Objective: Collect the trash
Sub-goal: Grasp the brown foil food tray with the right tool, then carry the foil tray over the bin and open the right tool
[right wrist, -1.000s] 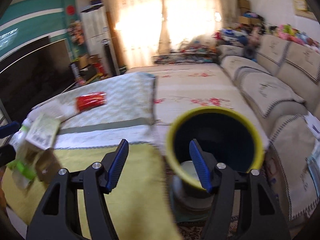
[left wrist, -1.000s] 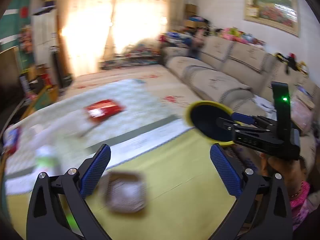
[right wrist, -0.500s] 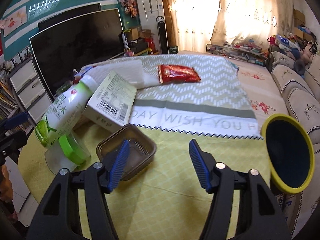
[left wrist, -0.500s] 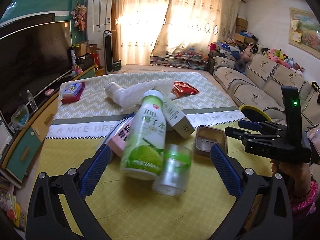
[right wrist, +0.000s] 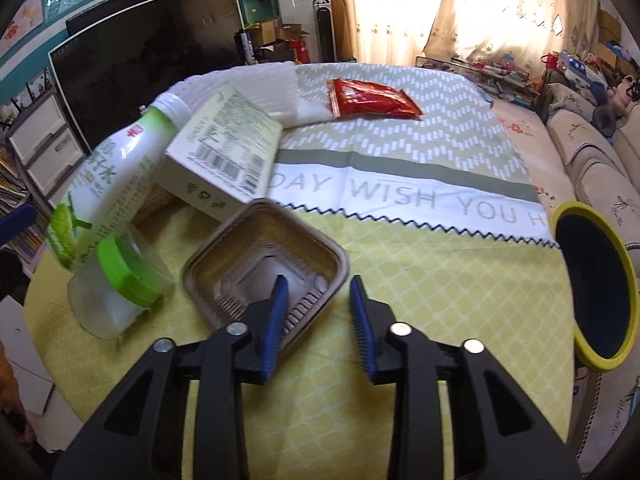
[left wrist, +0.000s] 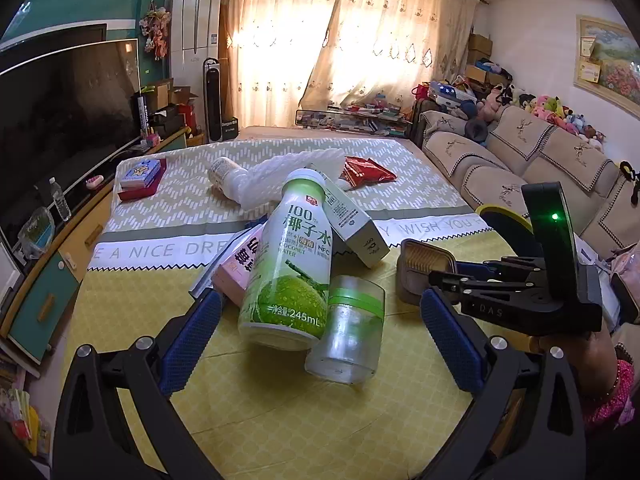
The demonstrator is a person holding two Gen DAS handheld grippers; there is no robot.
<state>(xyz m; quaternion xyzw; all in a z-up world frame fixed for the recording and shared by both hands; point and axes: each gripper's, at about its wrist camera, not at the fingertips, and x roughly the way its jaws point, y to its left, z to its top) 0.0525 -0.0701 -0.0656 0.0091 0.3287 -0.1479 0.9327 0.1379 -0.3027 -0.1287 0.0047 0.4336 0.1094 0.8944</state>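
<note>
1. Step in hand, as judged: the first pick of the trash. In the right wrist view the right gripper (right wrist: 318, 300) sits at lower centre, astride the near corner of the brown tray (right wrist: 266, 264). Its left finger is inside the tray, its right finger outside the rim.
2. The jaws of the right gripper have just been closing with the tray wall between them. A gap is still visible beside the rim, so no firm grip is shown yet.
3. The left gripper (left wrist: 320, 332) stands wide open at the bottom of the left wrist view, framing the coconut water bottle (left wrist: 290, 256) and the clear jar (left wrist: 348, 332); it touches neither.
4. Next move, as judged: finish the pinch on the tray wall, lift, and carry the tray to the bin (right wrist: 592, 284) at the right edge of the frame, just beyond the table (right wrist: 440, 272).
5. Containers: the tray looks empty, showing only its ribbed floor. The jar, lying on its side with a green lid, seems empty. The bin's dark interior shows no contents. The bottle leans against the cardboard box (right wrist: 224, 156).
6. Farther up the frame lies a red snack packet (right wrist: 372, 98), well apart from the tray.
</note>
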